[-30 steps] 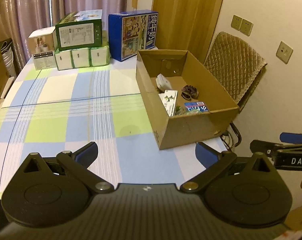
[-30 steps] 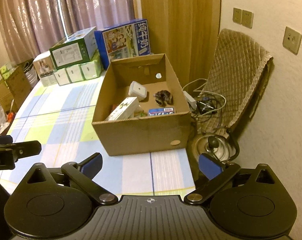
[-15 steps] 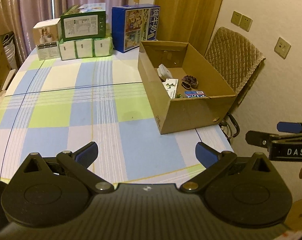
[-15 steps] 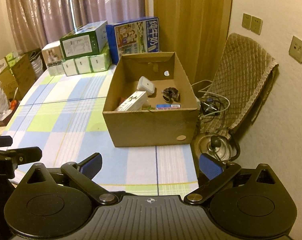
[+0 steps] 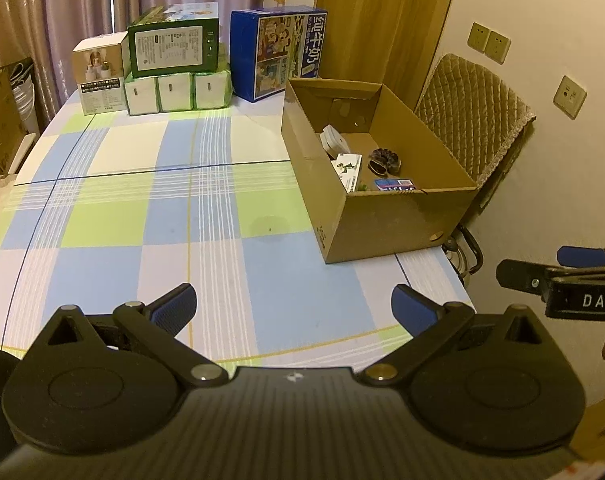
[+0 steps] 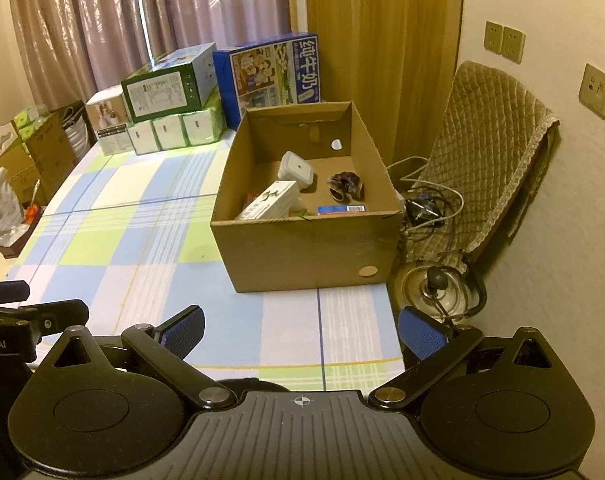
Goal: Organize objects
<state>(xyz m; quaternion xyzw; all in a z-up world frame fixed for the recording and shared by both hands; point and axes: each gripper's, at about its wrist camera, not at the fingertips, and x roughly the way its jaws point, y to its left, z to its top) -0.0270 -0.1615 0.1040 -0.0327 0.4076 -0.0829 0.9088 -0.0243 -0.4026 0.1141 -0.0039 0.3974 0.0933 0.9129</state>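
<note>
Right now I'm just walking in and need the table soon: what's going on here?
A person holds two grippers, left gripper and right gripper, both open and empty above the checked tablecloth. The cardboard box already holds a white container, a white carton and other small items.

blue carton [image 5: 278, 58] behind the cardboard box [image 5: 382, 216]: white characters "纯牛奶" down its side | right gripper [image 5: 558, 284], right of the cardboard box: white "DAS" on its black body | left gripper [image 6: 30, 320], left of the cardboard box: "oot.AI", start cut off | other carton print too small to read
</note>
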